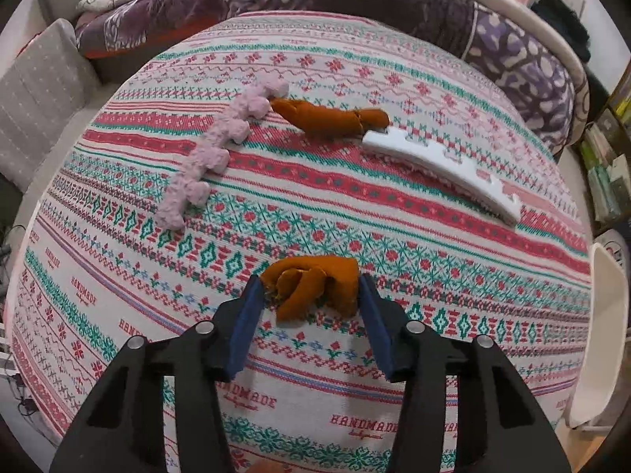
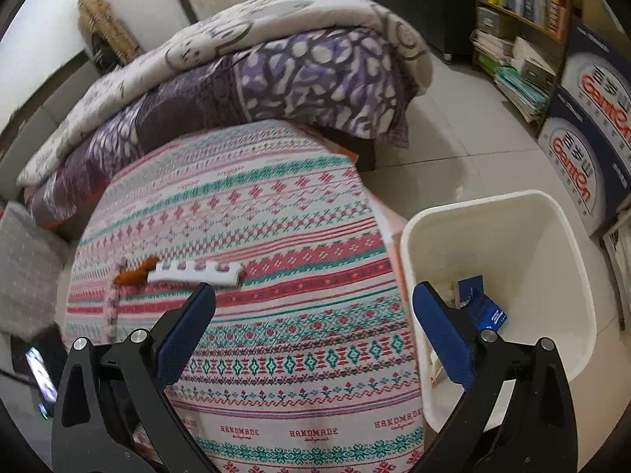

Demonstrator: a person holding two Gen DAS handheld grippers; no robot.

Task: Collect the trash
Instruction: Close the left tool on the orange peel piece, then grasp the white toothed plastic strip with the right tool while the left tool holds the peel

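Observation:
On the patterned blanket (image 1: 315, 205), a crumpled orange cloth scrap (image 1: 315, 287) lies between the fingertips of my left gripper (image 1: 309, 287), whose jaws stand open around it, close to its sides. Farther off lie a pink foam strip (image 1: 213, 149), a second orange scrap (image 1: 327, 118) and a white foam strip (image 1: 441, 161). My right gripper (image 2: 313, 299) is wide open and empty above the blanket's right edge, beside a white trash bin (image 2: 552, 244) that holds a blue carton (image 2: 483, 307). The white strip (image 2: 193, 272) and orange scrap (image 2: 134, 274) also show in the right wrist view.
A folded purple and white quilt (image 2: 276, 79) lies at the back of the bed. A grey cushion (image 1: 43, 94) is at the left. A bookshelf (image 2: 520, 19) and printed cartons (image 2: 587, 138) stand on the tiled floor at the right.

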